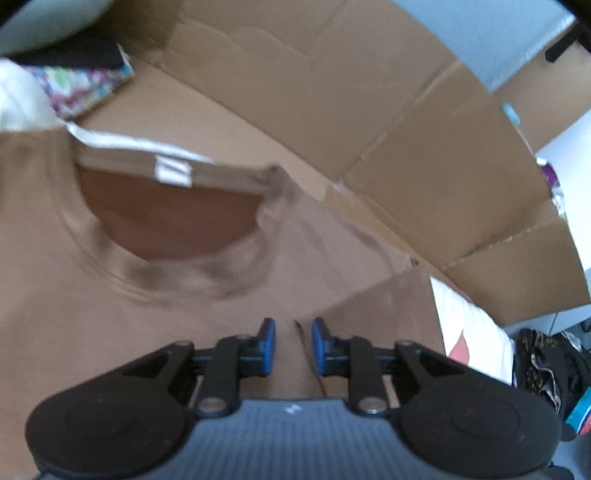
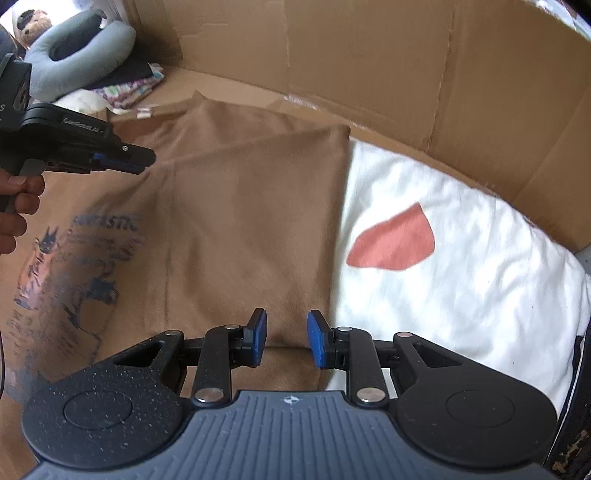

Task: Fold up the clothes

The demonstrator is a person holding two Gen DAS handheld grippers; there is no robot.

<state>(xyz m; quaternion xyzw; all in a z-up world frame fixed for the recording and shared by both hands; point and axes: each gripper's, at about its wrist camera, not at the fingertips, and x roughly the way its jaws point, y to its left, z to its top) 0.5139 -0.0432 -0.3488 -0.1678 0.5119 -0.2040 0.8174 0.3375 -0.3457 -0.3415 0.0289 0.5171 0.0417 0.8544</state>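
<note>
Under me lies flattened cardboard (image 2: pixel 369 55), its flaps standing up along the far edge and creased into panels. At the far left corner sits a grey pillow (image 2: pixel 77 48) with a soft toy (image 2: pixel 31 22) tucked against it, and just in front of them a small pile of clothes (image 2: pixel 129 86), dark on top and patterned below. A white sheet (image 2: pixel 461 277) with a coral patch (image 2: pixel 395 242) covers the right side, up to the cardboard's right edge.

The shirt (image 2: pixel 240 221) is tan and lies spread over the middle and left of the cardboard, its right edge lying on the white sheet. A side panel has been folded inward, leaving a straight diagonal crease. A faded blue and pink print (image 2: pixel 74 266) with lettering shows on the left part. In my left view the ribbed collar (image 1: pixel 177 258) is open, a white label (image 1: pixel 173 173) sewn inside the back of the neck; that view is blurred.

My left claw (image 1: pixel 293 345) hangs over the shirt near the collar, jaws parted, with nothing pinched between the blue pads (image 1: pixel 269 343). My hand (image 2: pixel 16 206) grips its handle at the left edge.

My right claw (image 2: pixel 286 338) hovers at the shirt's near right edge, jaws parted, with cloth showing in the gap; I cannot tell whether the pads touch it.
</note>
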